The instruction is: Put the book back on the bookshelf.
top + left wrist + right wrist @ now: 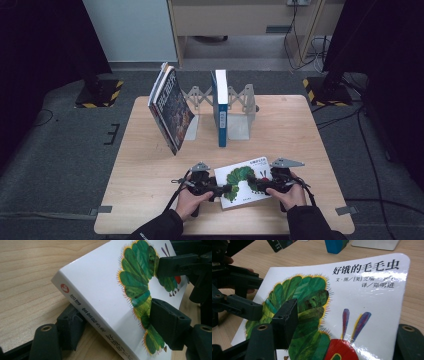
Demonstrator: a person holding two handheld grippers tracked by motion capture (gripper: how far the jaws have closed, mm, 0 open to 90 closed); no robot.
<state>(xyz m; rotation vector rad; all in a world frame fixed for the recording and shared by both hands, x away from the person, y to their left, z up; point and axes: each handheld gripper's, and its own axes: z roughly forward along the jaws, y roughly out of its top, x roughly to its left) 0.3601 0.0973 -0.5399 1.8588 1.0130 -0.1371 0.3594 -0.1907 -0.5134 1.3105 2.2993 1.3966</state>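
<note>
I'm holding the picture book [245, 181] at the table's [150, 165] near edge: L gripper [117, 315] clamping its spine edge, R gripper [342, 340] straddling its other side, grip unclear. Stiff, light, glossy, so slippery; I'm gripping deep at edges.

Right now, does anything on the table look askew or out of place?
Yes. The dark books at the left of the accordion bookend rack lean steeply, overhanging the table, while the blue book stands upright. The caterpillar book lies flat at the front edge, one side lifted between the left claw jaws.
</note>
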